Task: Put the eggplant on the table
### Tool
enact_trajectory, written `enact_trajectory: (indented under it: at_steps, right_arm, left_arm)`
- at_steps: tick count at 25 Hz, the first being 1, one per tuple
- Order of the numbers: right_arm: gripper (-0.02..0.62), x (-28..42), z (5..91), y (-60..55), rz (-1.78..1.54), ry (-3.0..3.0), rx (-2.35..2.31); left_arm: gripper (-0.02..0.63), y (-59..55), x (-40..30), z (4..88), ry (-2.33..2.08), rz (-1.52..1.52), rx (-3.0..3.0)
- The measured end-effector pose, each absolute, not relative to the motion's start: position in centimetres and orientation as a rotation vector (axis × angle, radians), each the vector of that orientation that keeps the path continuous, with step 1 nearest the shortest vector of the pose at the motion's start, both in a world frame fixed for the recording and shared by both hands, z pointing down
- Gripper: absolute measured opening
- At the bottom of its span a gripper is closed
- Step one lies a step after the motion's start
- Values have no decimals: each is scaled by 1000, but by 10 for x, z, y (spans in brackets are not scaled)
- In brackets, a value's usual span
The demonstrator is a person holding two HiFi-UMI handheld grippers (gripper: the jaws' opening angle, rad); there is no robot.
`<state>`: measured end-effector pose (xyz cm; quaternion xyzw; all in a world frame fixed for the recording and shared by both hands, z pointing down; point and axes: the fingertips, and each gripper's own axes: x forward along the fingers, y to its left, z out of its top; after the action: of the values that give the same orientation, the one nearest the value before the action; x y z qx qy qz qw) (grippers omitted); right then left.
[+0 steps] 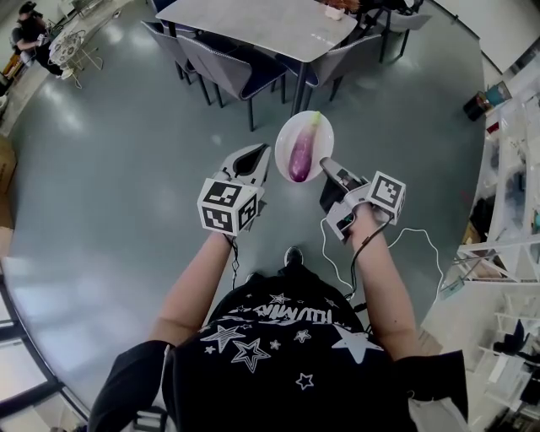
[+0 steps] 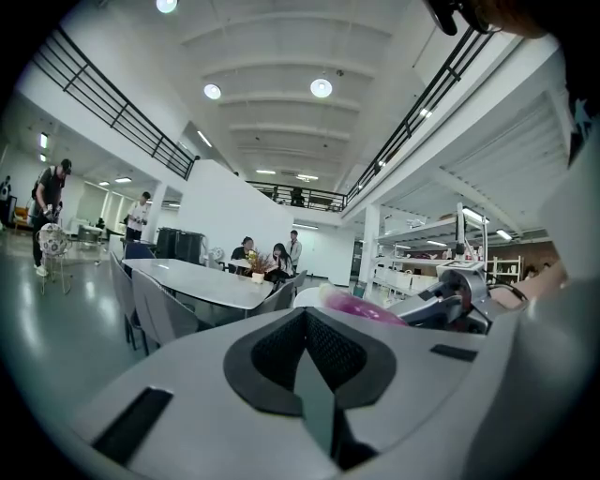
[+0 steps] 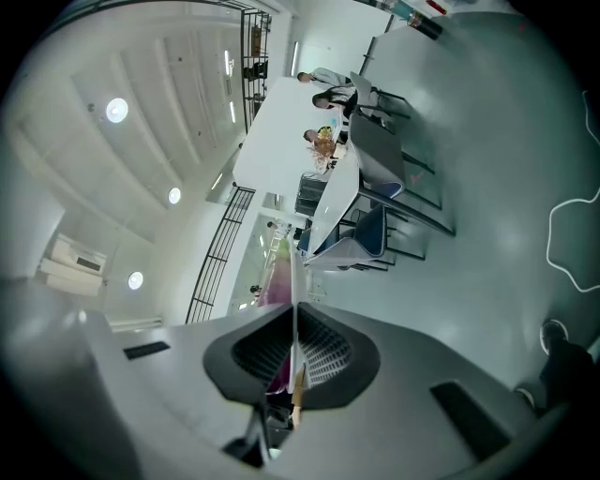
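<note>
A purple eggplant (image 1: 300,155) with a green stem lies on a small white plate (image 1: 288,128) held in the air above the grey floor. My right gripper (image 1: 329,171) is shut on the plate's near right rim. In the right gripper view the plate (image 3: 293,272) runs edge-on between the pads, with the eggplant (image 3: 276,274) on its left side. My left gripper (image 1: 254,159) hangs just left of the plate, shut and holding nothing. From the left gripper view (image 2: 314,367) the eggplant (image 2: 364,308) and the plate (image 2: 311,295) show just beyond the jaws. The grey table (image 1: 253,25) stands further ahead.
Grey chairs (image 1: 228,72) are pushed under the table's near side. People sit at the far end of the table (image 2: 192,277). Shelving and clutter (image 1: 506,236) line the right side. A cable (image 1: 418,245) trails on the floor at my right.
</note>
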<state>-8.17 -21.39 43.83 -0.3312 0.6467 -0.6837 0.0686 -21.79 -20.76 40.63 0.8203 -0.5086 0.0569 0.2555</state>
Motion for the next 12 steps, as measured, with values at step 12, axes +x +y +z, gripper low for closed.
enact_trajectory:
  at_steps: [12]
  right_arm:
    - [20,-63,463,-230,-2051,2057,-942]
  left_arm:
    - [8,-224,-194,432,-1404,163,2218]
